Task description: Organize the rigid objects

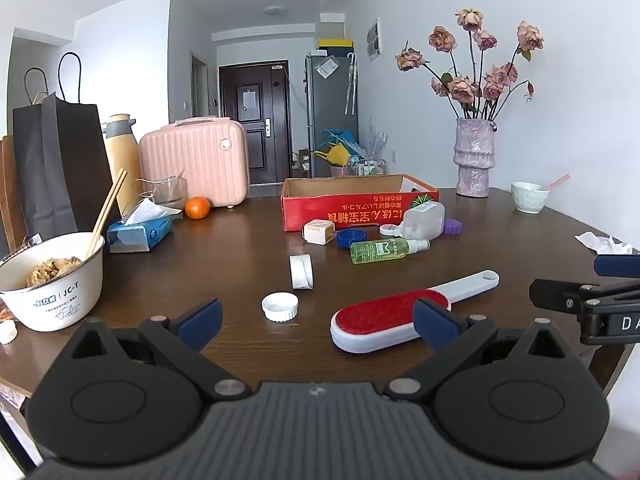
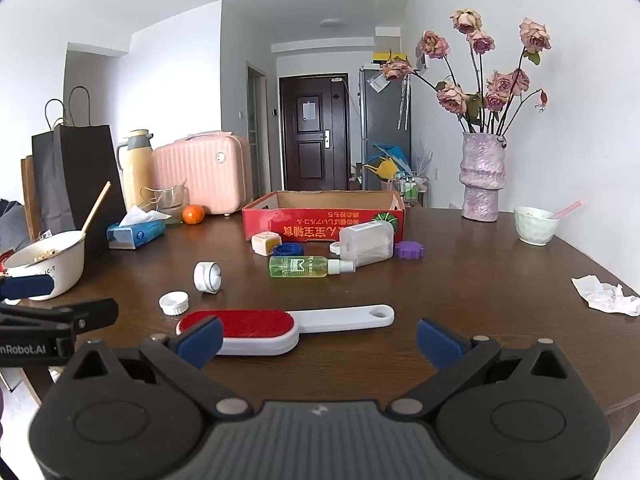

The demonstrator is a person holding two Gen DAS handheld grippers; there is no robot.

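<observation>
Tabletop: lint brush lies just ahead of right tongs.

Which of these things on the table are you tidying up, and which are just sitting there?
Tidying: lint brush, green spray bottle, white cap, blue lid, purple lid, into the red box.

Just there: noodle bowl, orange, vase, tissue pack.

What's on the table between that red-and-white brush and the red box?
In both views, between the brush and the box: a green spray bottle, a clear case, and blue and purple lids.
</observation>
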